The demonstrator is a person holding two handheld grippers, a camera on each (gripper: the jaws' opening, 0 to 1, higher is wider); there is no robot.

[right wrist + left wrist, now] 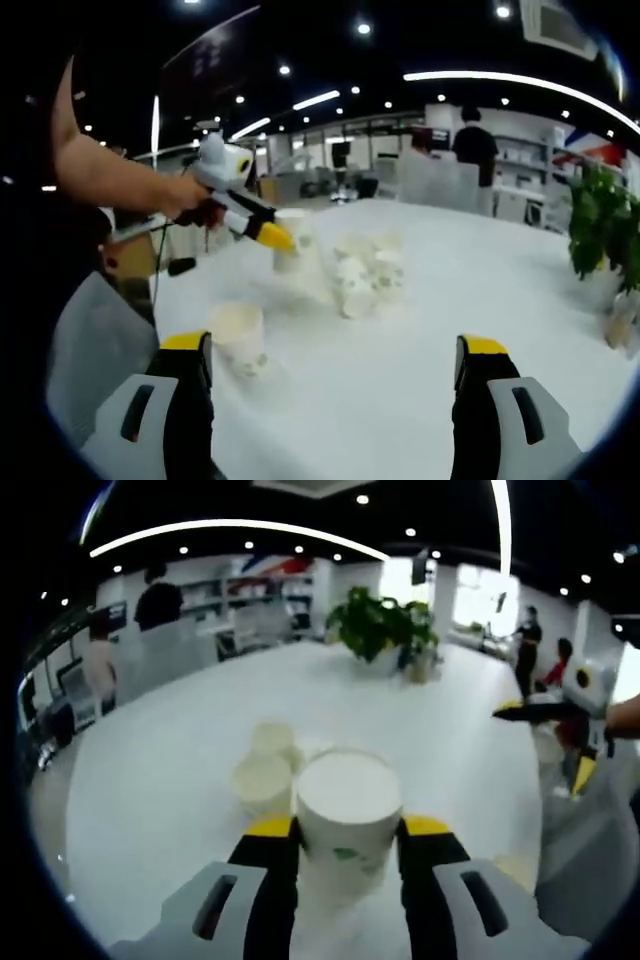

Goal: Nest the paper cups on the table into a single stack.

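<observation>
- The left claw (pixel 348 832) is clamped on a cup (pixel 348 810), one yellow-tipped jaw against each side of it; in the right gripper view the same claw (pixel 268 236) comes in from the left, held in a hand (pixel 185 196), with the cup (pixel 294 243) at its tip.
- The right claw (pixel 335 352) has its jaws wide apart, with nothing between them; in the left gripper view it shows at the right edge (pixel 545 712), above the surface.
- The held cup is white paper with a small green mark low on its wall, turned bottom-up so its flat base faces the camera.
- More cups (pixel 266 770) stand just beyond it in a loose group; in the right gripper view that group (pixel 365 272) sits mid-surface, and a lone cup (pixel 238 338) stands near the right claw's left jaw.
- The surface (pixel 160 780) is large, white and rounded.
- A potted plant (pixel 382 626) stands at its far side.
- Beyond lie office shelves, ceiling lights and several people (pixel 527 646).
</observation>
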